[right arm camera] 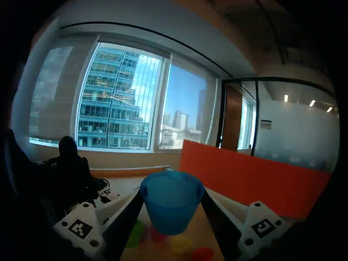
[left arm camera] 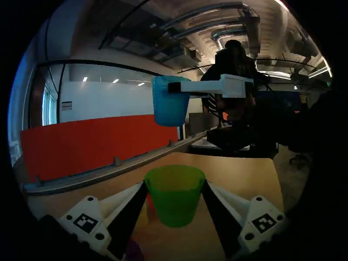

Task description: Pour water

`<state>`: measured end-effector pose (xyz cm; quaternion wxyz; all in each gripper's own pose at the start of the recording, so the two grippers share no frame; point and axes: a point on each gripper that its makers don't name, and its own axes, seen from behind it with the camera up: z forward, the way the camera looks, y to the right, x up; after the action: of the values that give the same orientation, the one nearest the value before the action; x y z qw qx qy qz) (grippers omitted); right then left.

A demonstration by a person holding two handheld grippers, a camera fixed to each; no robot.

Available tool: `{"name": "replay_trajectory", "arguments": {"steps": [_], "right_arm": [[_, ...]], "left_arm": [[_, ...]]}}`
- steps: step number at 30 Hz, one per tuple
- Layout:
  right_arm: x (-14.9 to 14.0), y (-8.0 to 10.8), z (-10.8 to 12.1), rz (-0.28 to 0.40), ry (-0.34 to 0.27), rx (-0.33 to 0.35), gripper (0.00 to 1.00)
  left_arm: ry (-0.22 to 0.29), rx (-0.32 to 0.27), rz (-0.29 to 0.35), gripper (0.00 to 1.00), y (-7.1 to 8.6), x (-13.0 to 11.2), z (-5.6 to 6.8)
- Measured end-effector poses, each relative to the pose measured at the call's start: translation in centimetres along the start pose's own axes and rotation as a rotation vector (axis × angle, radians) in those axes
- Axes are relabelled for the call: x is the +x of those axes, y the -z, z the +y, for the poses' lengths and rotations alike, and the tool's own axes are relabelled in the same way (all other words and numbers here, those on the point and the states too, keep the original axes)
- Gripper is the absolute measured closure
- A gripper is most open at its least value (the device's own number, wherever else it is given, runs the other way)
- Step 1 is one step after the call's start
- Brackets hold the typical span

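Note:
In the left gripper view, my left gripper (left arm camera: pixel 174 187) is shut on a green cup (left arm camera: pixel 175 202), held upright above the wooden table (left arm camera: pixel 243 174). Higher up and farther off, a blue cup (left arm camera: pixel 169 104) hangs upright in the air, gripped near its rim by my right gripper (left arm camera: pixel 176 87), whose white fingers (left arm camera: pixel 204 86) reach in from the right. In the right gripper view, that same blue cup (right arm camera: pixel 171 209) sits upright between the fingers of my right gripper (right arm camera: pixel 171 195), which is shut on it. I cannot see any water in either cup.
A person in dark clothes (left arm camera: pixel 232 87) stands behind the raised gripper. An orange partition (left arm camera: pixel 95 141) and a metal rail (left arm camera: pixel 130 163) border the table's far side. Small coloured items (right arm camera: pixel 180 242) lie on the table beneath the blue cup. Dark equipment (right arm camera: pixel 69 174) sits left.

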<state>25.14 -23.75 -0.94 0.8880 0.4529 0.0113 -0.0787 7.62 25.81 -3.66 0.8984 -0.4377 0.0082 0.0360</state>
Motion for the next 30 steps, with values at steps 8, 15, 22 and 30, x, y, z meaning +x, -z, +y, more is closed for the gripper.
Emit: {"name": "replay_trajectory", "arguments": {"steps": [8,15,22,30], "right_arm": [[-2.4,0.9,0.3,-0.045,-0.005,-0.012,0.09],[-4.4,1.5,1.0,-0.08,-0.034,-0.019,0.09],[-6.4,1.8,1.4,-0.117,-0.048,-0.014,0.09],[-9.3,2.0,1.4,-0.179,-0.047,-0.003,0.08]], "left_arm": [[0.003,-0.008,-0.046,0.13,0.1,-1.7,0.1],[-0.01,-0.024,-0.091,0.13,-0.1,-3.0,0.5],[-0.007,-0.044,-0.141,0.13,-0.3,-4.8,0.6],[-0.004,-0.05,-0.203,0.13,-0.4,-6.9,0.3]]}}
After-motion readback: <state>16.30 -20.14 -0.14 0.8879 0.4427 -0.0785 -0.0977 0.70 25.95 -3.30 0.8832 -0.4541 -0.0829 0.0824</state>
